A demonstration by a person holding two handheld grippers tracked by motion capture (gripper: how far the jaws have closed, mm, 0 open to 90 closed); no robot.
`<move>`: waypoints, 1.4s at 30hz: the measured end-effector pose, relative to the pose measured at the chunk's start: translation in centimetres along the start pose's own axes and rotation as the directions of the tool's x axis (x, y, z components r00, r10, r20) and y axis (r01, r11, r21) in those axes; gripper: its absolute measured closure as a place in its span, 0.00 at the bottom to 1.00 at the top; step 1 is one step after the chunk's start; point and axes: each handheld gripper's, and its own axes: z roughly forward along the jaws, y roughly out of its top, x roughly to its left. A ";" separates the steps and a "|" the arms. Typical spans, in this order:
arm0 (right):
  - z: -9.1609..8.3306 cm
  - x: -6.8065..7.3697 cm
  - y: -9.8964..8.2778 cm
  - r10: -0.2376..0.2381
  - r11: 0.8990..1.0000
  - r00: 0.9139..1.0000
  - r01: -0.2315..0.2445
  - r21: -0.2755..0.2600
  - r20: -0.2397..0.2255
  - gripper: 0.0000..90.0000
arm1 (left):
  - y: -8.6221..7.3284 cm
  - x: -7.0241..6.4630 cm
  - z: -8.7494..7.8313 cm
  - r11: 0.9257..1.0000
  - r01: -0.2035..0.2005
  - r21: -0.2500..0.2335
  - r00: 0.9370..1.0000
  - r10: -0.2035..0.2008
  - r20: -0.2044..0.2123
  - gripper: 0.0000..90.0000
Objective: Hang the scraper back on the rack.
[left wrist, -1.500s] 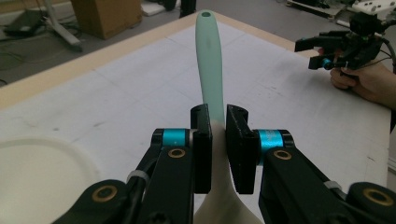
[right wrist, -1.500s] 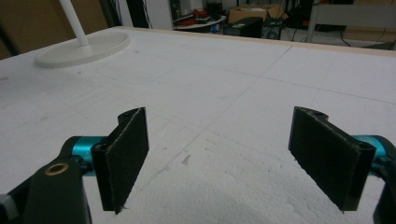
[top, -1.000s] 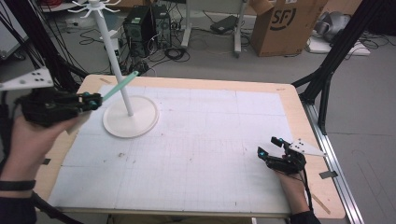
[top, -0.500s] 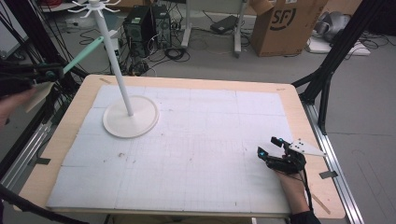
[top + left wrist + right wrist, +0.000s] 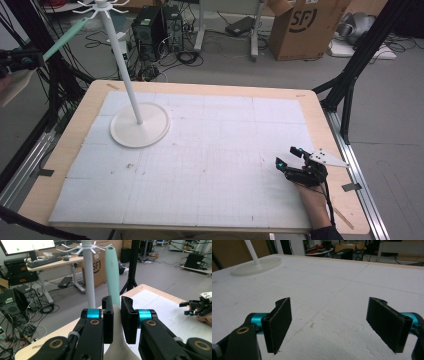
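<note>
so, left gripper (image 5: 117, 322): raised off the worktop's 10 o'clock corner, at the far left edge of the high view (image 5: 22, 59); jaws clenched on the pale end of a mint-green shoehorn (image 5: 112, 275).
shoehorn: in the air, not touching the worktop; its green stem (image 5: 62, 37) slants up toward 1 o'clock, toward the top of the rack; in the left gripper view its tip stands just beside the rack's pole, touching or apart i cannot tell.
rack: white stand (image 5: 122, 65) with a round base (image 5: 140, 125) sitting on the foam at about 10 o'clock; thin upright pole, a ring of small hooks (image 5: 83, 247) at the top.
right gripper (image 5: 291, 159): low at the worktop's 4 o'clock side, hand (image 5: 314, 197) behind it; released, jaws spread wide with nothing between them (image 5: 328, 325); it points toward 10 o'clock, the rack's base (image 5: 257, 265) well ahead of it.
worktop: wooden board (image 5: 310, 107) covered by a white foam sheet (image 5: 225, 150) with faint grid lines.
behind the worktop: cardboard box (image 5: 302, 25) on the floor at about 1 o'clock, computer towers (image 5: 155, 25) and cables at 11 o'clock.
</note>
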 end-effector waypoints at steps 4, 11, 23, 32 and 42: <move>0.0 0.0 0.0 0.000 1.000 1.000 0.000 0.000 0.000 0.22 | 0.0 0.3 0.4 1.000 0.003 0.006 1.000 -0.003 -0.004 0.90; 0.0 0.0 0.0 0.000 1.000 1.000 0.000 0.001 -0.002 0.22 | 0.0 0.4 0.6 1.000 0.004 0.005 1.000 -0.004 -0.017 0.90; 0.0 0.0 0.0 -0.001 1.000 1.000 0.001 0.001 0.000 0.22 | -0.3 0.9 0.8 1.000 0.009 0.013 0.999 -0.008 -0.047 0.90; 0.0 0.0 0.0 -0.001 1.000 1.000 0.001 0.001 0.000 0.22 | -0.3 0.9 1.4 1.000 0.006 0.026 0.999 -0.005 -0.042 0.90; 0.0 0.0 0.0 -0.001 1.000 1.000 0.001 0.001 0.000 0.22 | -0.3 0.8 2.3 0.999 -0.004 0.047 0.999 0.006 -0.047 0.90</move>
